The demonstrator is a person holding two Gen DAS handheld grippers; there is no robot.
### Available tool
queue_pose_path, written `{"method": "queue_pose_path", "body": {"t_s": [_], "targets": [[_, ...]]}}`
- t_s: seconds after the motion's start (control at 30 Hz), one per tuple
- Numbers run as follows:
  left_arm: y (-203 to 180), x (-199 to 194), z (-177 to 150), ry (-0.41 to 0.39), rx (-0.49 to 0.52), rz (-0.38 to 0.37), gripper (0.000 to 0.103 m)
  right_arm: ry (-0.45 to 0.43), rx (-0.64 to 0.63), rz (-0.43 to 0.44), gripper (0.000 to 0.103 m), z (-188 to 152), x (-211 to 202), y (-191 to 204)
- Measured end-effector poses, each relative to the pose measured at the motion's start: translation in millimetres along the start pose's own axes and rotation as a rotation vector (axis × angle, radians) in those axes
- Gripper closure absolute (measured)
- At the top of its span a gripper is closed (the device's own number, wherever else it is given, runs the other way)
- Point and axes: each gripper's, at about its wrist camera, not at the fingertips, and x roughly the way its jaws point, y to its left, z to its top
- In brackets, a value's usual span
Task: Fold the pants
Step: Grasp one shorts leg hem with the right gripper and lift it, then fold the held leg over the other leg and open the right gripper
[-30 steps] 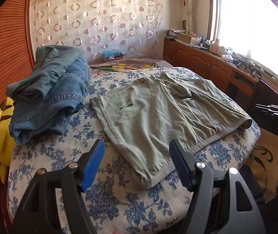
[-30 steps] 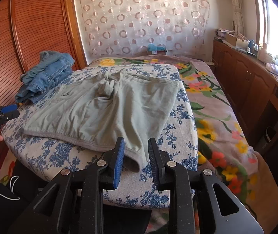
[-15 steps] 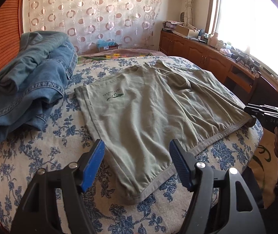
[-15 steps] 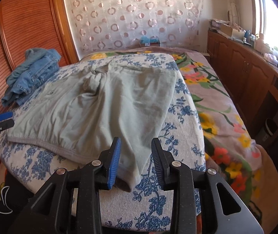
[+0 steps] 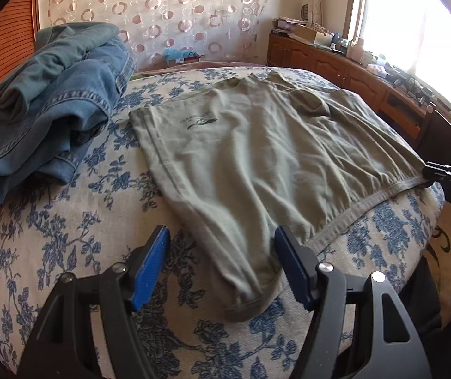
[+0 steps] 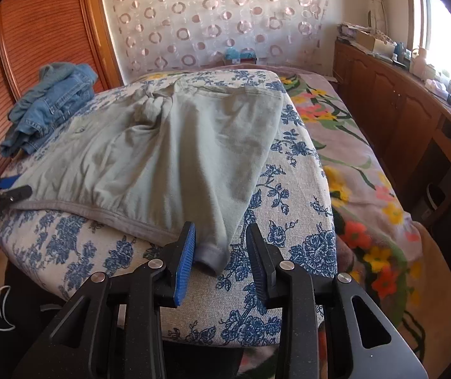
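Lying flat across a blue-flowered cover (image 5: 67,227), the grey-green shorts (image 5: 257,158) are spread with the waistband toward the near edge and the legs toward the far wall.

Left gripper (image 5: 220,265): jaws wide, straddling the near corner of the shorts at 6 o'clock; pads clear of the cloth on both sides, nothing held.

Right gripper (image 6: 220,252): jaws narrower but parted, the other waistband corner of the shorts (image 6: 168,158) sitting between them. Its blue left pad is just beside the rolled hem; contact cannot be told. No grip.

Folded jeans (image 5: 51,104) piled at 10 o'clock from the shorts, on the same cover. Wooden cabinets (image 6: 393,104) run along at 2 o'clock, under a bright window (image 5: 421,31).
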Motion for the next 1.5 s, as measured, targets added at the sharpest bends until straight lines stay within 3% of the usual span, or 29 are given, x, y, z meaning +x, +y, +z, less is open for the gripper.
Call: {"method": "queue_pose_path", "body": {"t_s": [0.5, 0.63, 0.77, 0.93, 1.23, 1.5], "targets": [[15.7, -2.3, -8.0, -0.007, -0.008, 0.032, 0.035, 0.039, 0.0, 0.009, 0.072, -1.5, 6.0, 3.3], [17.4, -4.2, -9.0, -0.011, -0.01, 0.032, 0.035, 0.049, -0.006, 0.013, 0.079, -2.2, 8.6, 5.8], [15.6, -5.7, -8.1, -0.009, 0.0, 0.037, 0.035, 0.043, -0.016, 0.026, 0.094, -1.3, 7.2, 8.8], [15.1, -12.4, -2.8, -0.029, -0.007, 0.034, 0.035, 0.0, -0.043, 0.033, 0.097, 13.3, 0.6, 16.8], [20.1, -30.9, 16.7, -0.089, -0.027, 0.025, 0.035, -0.095, -0.139, 0.154, 0.098, 62.8, 0.9, 72.1], [36.0, -36.4, 26.5, -0.118, -0.043, 0.068, 0.035, -0.102, -0.228, 0.277, 0.098, 83.0, 17.0, 137.3]]}}
